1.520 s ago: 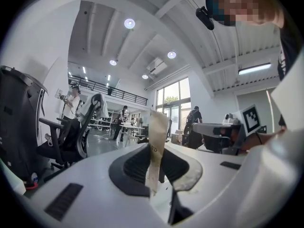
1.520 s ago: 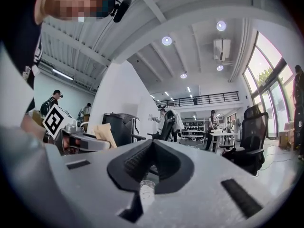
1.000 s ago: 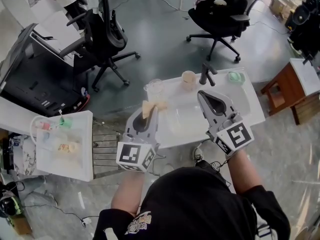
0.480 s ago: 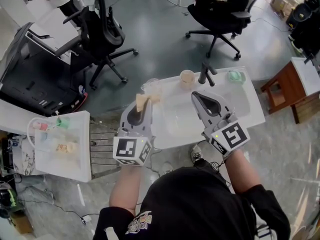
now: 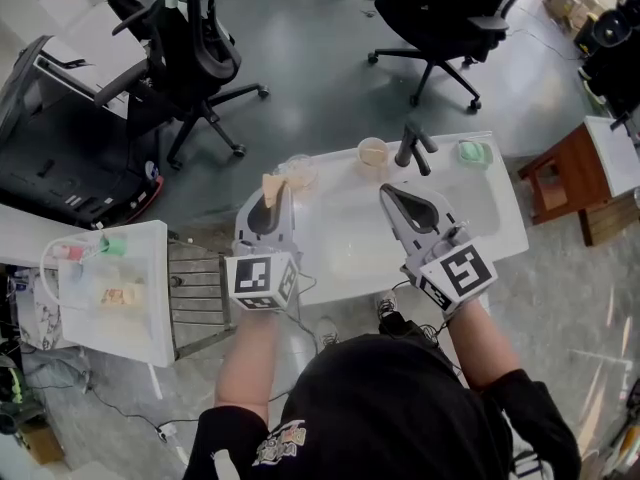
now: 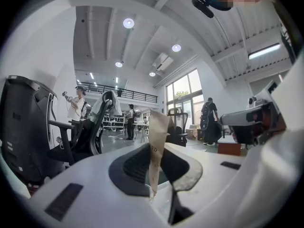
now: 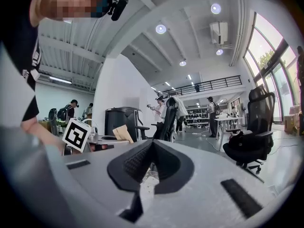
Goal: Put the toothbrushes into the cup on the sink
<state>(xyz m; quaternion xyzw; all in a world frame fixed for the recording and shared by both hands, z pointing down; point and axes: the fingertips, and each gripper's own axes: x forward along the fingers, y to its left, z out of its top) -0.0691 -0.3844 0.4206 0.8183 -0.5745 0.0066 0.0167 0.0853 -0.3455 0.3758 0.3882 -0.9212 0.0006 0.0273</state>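
Observation:
My left gripper (image 5: 273, 196) (image 6: 160, 151) is shut on a tan paper toothbrush packet (image 5: 270, 184) (image 6: 157, 137) that stands upright out of the jaws. It hovers over the left end of the white sink (image 5: 500, 223), close to a clear glass (image 5: 298, 171). A beige cup (image 5: 373, 152) stands at the sink's far rim beside the dark faucet (image 5: 412, 146). My right gripper (image 5: 392, 192) (image 7: 152, 148) is over the basin below the faucet, jaws shut, with a thin crinkled clear strip (image 7: 144, 186) pinched in their slit.
A green soap-like block (image 5: 470, 151) lies at the sink's far right corner. A white side table with a tray of small items (image 5: 105, 286) stands at the left, with a metal rack (image 5: 195, 298) between. Office chairs (image 5: 190, 63) stand behind. A wooden stool (image 5: 570, 183) is right.
My left gripper has carried the paper packet leftward and farther from me, nearer the clear glass. The right gripper has barely moved and stays shut.

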